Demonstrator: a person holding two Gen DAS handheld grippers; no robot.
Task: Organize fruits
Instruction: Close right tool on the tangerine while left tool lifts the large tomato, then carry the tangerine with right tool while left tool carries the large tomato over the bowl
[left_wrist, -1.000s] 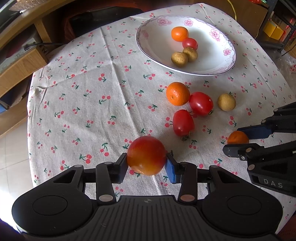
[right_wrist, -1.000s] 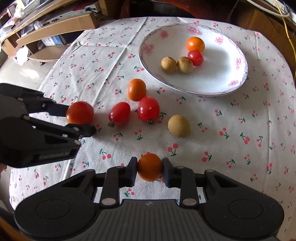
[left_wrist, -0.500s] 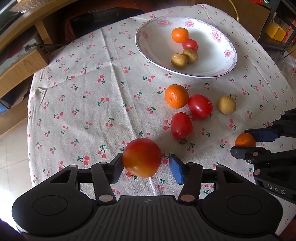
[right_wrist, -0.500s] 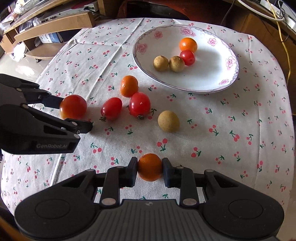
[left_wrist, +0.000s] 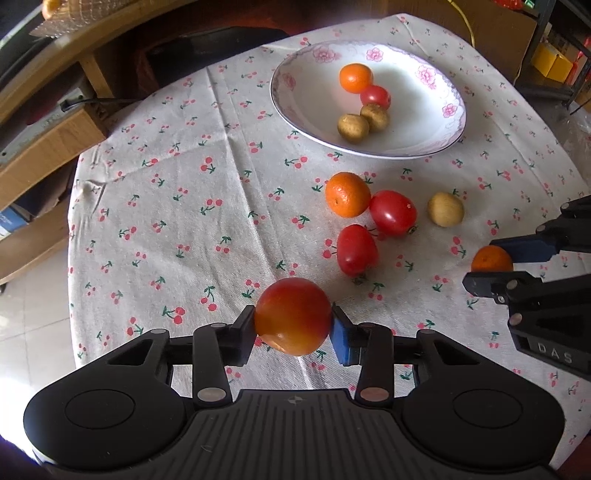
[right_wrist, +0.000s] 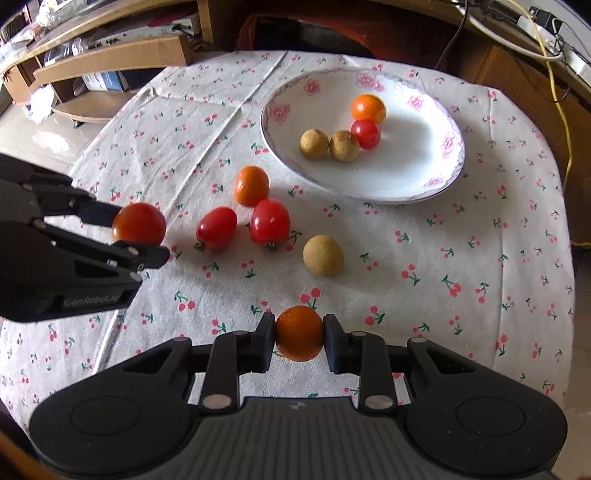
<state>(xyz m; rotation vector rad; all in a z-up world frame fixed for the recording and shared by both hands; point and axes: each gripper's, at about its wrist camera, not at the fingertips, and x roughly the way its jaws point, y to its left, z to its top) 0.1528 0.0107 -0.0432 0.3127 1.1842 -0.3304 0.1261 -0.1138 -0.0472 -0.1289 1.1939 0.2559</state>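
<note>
Left tongs (left_wrist: 293, 326) pinch what looks like a red-orange tomato (left_wrist: 293, 315), right tongs (right_wrist: 299, 334) pinch a small orange (right_wrist: 299, 332)

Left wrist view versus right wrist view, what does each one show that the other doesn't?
Only the left wrist view shows yellow boxes on a shelf at the far right. Only the right wrist view shows a yellow cable along the right. Both share the flowered plate holding four fruits, four loose fruits on the tablecloth, the left gripper clamping a tomato, and the right gripper clamping a tangerine.
</note>
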